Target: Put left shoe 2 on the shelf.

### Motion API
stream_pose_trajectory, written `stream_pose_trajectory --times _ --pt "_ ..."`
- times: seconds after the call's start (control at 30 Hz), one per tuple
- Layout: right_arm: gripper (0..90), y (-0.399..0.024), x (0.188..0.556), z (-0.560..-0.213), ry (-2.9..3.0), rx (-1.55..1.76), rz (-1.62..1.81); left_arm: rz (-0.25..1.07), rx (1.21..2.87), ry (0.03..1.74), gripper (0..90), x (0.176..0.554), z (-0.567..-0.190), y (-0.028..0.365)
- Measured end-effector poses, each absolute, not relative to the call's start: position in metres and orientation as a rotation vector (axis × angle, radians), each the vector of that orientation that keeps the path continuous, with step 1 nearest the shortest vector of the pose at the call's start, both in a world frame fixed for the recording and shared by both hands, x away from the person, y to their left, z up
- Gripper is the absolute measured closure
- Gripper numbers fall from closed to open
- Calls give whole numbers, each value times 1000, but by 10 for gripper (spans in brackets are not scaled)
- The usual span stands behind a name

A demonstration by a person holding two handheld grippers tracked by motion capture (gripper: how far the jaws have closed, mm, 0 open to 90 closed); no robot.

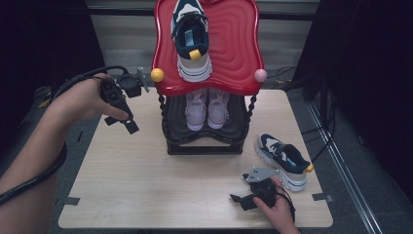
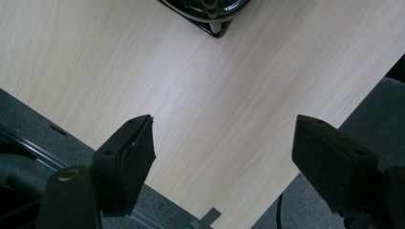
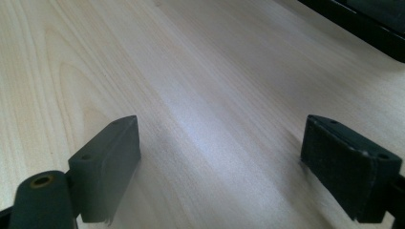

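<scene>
L gripper [image 1: 127, 122]: held in L hand [image 1: 85, 100] above table's left edge, well left of rack; jaws apart, nothing between; bare wood below in left gripper view.
Table [image 1: 146, 180]: light wood; tape tabs at near corners.
Rack [image 1: 204, 139]: two-tier, centre-rear of table; red top shelf [image 1: 234, 44]; black lower shelf [image 1: 234, 131].
Top shelf: one navy/white sneaker [image 1: 191, 39], toe pointing away.
Lower shelf: pair of pale pink shoes [image 1: 207, 109], side by side, toes fwd.
R gripper [image 1: 239, 199]: resting low at near edge in R hand [image 1: 277, 207]; jaws apart, empty; wood grain below in right gripper view.
Second navy/white sneaker [image 1: 283, 160]: on table right of rack, just beside R gripper, not touching.
</scene>
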State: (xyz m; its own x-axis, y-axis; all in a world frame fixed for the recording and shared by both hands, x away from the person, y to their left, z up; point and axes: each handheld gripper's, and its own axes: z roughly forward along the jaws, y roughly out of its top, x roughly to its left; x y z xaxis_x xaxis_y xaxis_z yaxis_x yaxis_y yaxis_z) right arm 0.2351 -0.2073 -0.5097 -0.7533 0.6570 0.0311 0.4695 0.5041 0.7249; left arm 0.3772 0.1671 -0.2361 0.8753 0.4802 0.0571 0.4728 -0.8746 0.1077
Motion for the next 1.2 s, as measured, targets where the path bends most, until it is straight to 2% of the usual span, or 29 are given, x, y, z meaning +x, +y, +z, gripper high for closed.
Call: stream_pose_trajectory --times 1.2 --pt "128 -207 235 -510 2494 955 1094 28 2973 748 222 376 -350 175"
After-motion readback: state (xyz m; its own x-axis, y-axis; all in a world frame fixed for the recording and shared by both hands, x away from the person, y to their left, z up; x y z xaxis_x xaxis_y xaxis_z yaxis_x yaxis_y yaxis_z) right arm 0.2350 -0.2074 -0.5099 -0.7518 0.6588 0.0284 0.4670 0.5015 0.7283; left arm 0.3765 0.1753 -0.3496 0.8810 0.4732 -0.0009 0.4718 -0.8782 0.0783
